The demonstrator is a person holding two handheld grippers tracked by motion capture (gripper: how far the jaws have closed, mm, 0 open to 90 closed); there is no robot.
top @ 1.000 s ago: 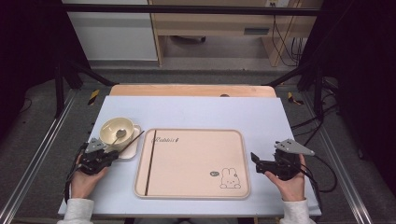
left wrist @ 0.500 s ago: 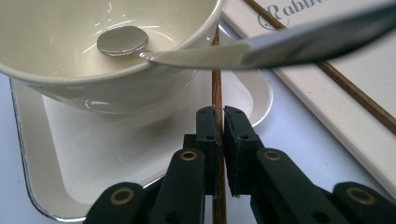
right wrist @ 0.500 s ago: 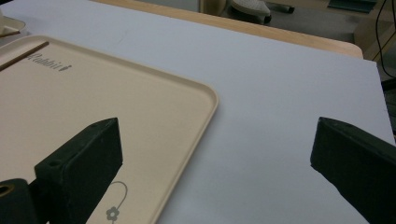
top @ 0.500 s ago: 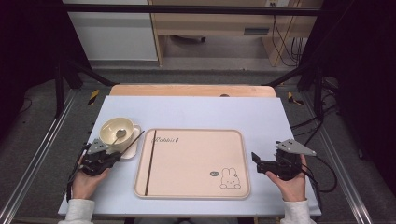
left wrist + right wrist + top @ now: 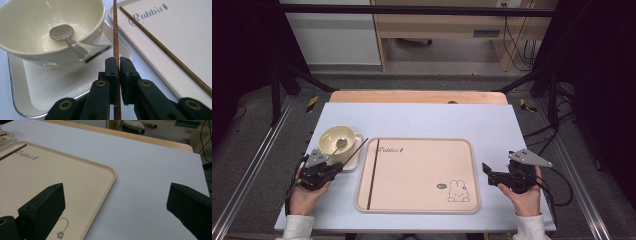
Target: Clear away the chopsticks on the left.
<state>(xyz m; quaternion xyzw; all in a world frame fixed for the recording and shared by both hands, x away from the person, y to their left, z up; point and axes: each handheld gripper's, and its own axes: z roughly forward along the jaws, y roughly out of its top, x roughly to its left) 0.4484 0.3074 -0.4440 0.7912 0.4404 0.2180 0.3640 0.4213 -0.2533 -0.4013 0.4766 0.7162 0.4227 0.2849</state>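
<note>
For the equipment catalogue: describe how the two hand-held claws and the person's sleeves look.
Both the left claw and the right claw are black, with blocky jaws on linkage arms fixed by brass-coloured rivets. Each carries a grey three-cornered plate on top and trails a black cable. The person's sleeves are light grey.

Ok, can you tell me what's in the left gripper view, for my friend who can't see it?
The left gripper has its two black jaws shut on a thin wooden chopstick that points away. Left of it a cream bowl with a metal spoon inside sits on a small square plate. At right, a second chopstick lies on a cream tray marked Rabbit.
</note>
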